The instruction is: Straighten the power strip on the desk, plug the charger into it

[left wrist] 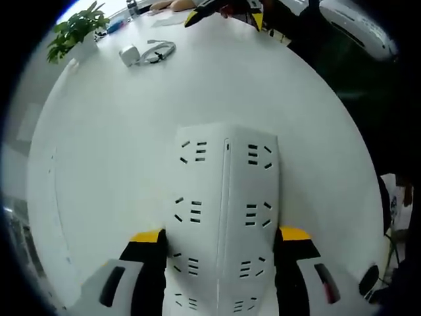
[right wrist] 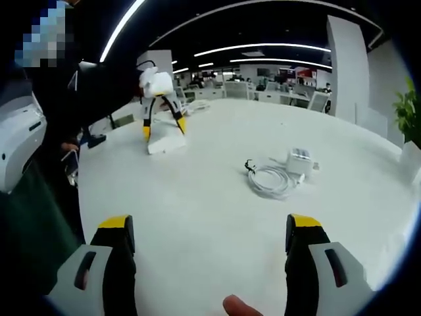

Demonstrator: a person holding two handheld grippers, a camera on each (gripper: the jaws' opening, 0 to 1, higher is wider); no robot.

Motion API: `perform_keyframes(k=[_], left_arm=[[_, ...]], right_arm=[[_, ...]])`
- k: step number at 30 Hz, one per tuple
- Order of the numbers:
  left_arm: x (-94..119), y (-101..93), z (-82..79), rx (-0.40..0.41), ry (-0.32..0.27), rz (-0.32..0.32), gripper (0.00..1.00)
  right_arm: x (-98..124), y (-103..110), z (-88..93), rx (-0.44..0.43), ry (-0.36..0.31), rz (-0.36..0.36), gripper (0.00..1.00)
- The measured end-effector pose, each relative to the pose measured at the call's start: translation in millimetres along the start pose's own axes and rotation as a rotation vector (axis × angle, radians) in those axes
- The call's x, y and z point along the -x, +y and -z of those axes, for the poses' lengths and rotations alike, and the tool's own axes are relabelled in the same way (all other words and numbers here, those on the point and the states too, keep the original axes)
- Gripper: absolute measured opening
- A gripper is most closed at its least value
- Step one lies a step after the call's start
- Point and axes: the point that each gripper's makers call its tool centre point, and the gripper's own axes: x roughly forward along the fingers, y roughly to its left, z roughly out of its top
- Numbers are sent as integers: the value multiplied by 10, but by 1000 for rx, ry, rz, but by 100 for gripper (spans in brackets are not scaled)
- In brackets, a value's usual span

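The power strip (left wrist: 223, 217) is white with rows of dark slots. The table (left wrist: 118, 131) is white. The charger (right wrist: 299, 160) and its coiled cable (right wrist: 270, 179) are white. The jaws are black with yellow tips. The plant (left wrist: 75, 29) is green.

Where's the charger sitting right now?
In the right gripper view the white charger lies on the white desk right of centre, beside its coiled cable, well apart from the power strip held by the left gripper.
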Motion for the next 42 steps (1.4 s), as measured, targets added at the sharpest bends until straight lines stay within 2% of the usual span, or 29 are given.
perform_keyframes(k=[6, 13, 42], left_arm=[[-4, 15, -10, 3, -50, 1, 67], [-12, 18, -23, 2, -32, 0, 66], [-27, 16, -55, 15, -46, -2, 67]], right_arm=[[4, 11, -30, -3, -10, 4, 95], [14, 29, -24, 11, -4, -2, 95], [64, -7, 45, 0, -6, 6, 95]])
